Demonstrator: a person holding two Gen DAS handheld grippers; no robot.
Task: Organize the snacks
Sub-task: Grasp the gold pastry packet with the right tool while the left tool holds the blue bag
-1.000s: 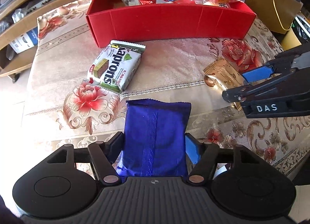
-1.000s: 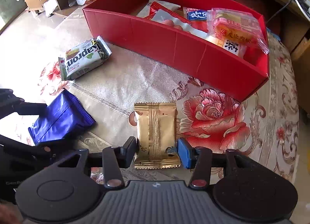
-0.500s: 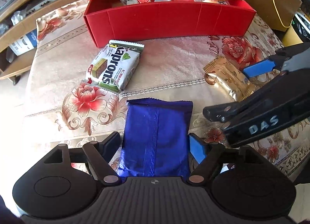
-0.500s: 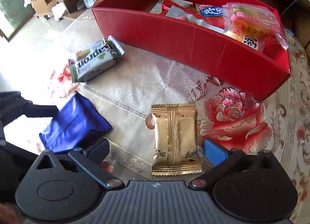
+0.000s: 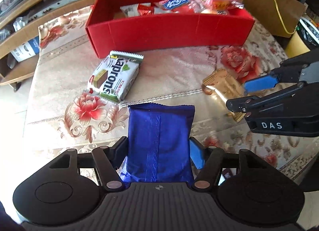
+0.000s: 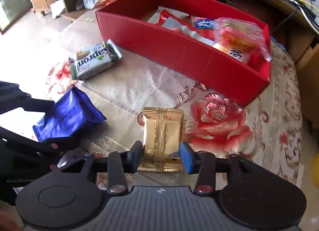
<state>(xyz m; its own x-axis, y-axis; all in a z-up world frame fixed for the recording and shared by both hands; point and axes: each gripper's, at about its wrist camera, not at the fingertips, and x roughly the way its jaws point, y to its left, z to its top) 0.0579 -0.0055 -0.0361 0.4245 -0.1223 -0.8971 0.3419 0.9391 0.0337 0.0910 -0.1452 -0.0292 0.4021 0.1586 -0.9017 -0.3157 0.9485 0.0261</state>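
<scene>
Clamping right claw (image 6: 161, 153) on gold packet (image 6: 162, 133) and closing left claw (image 5: 158, 150) around blue packet (image 5: 159, 143), both lying on worktop (image 6: 139, 83) before red box (image 6: 179, 51); squeezing gently, lifting clear of its wall.

Red box (image 5: 169, 33), plain walls, toward the tablecloth's far edge; tablecloth (image 5: 175, 75) beige-gold satin with red peonies and scroll borders. White-and-green wafer pack (image 5: 114, 76) with dark lettering; royal-blue packet (image 5: 159, 141), unprinted seam side; metallic gold packet (image 6: 162, 133). Grippers black with blue pads (image 6: 186, 158), white "DAS" lettering on one
</scene>
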